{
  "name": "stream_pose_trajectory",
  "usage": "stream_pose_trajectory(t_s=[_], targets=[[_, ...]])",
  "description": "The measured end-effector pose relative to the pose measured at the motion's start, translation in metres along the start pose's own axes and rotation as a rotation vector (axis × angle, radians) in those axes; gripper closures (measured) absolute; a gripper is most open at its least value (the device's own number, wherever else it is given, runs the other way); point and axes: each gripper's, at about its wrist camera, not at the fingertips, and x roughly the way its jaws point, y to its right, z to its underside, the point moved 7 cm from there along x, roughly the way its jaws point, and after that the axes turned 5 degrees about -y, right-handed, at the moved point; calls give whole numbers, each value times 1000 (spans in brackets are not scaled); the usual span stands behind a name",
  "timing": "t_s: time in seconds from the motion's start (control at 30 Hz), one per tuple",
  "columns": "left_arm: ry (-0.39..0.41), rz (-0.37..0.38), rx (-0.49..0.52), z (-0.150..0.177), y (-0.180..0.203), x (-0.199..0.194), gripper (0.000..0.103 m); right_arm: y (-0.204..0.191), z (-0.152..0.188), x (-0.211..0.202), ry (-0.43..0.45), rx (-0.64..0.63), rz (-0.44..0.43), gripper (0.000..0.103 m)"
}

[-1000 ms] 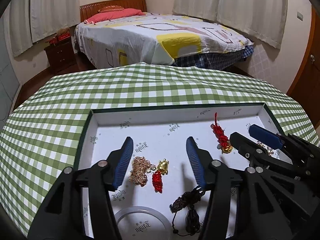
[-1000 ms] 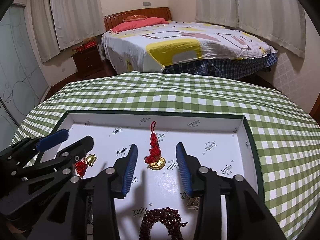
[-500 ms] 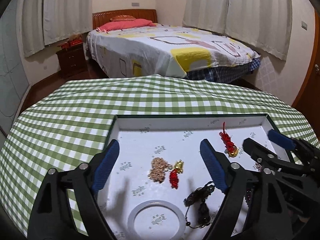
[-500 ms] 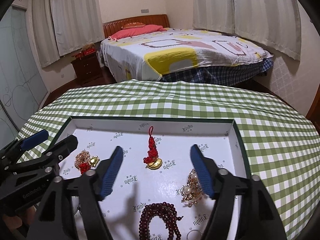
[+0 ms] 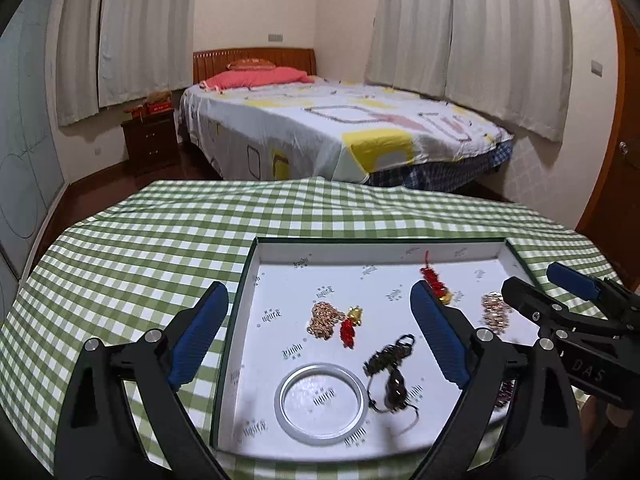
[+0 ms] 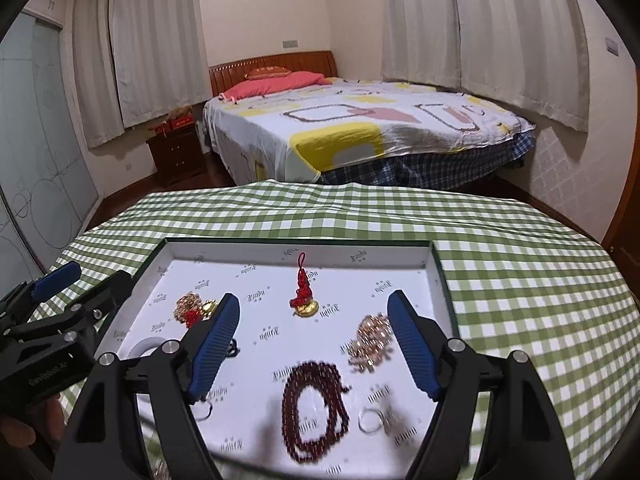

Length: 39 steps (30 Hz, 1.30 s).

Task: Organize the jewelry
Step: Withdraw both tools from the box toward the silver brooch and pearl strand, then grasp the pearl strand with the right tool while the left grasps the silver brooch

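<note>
Jewelry is spread in a white tray [image 6: 436, 276] on the checked tablecloth [image 6: 520, 280]; small printed logos on its floor cannot be read. A red tassel charm [image 6: 303, 292] lies lengthwise, cord far, gold end near. Both the left gripper [image 5: 320, 336] and right gripper [image 6: 314, 340] are held spread wide, grasping nothing, above the tray. "DAS" is read on the right gripper in the left view.

I see green/white check cloth [image 5: 132, 248] on worktop, white tray [image 6: 426, 258] w/ dark green rim, dark red beads [image 6: 314, 408], blue gripper pads [image 5: 199, 334], silver ring [image 5: 322, 402].
</note>
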Motion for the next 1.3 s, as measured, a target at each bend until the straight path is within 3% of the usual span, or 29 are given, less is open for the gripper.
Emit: stream_pose_trajectory(t_s=[0.47,0.73,0.93,1.3], targets=[[102,9,-71,40,-3,-67,12,14,61,-68,69,-28,75,29],[51,-15,-46,79,0,-74,12,32,104,-75,31,-10,114,29],[1,-18,-45,103,-1,-72,12,49,116,-71,2,37,135,29],[-10,-14,-55,105,-4,-69,12,67,136,-50,-108,93,168,29]])
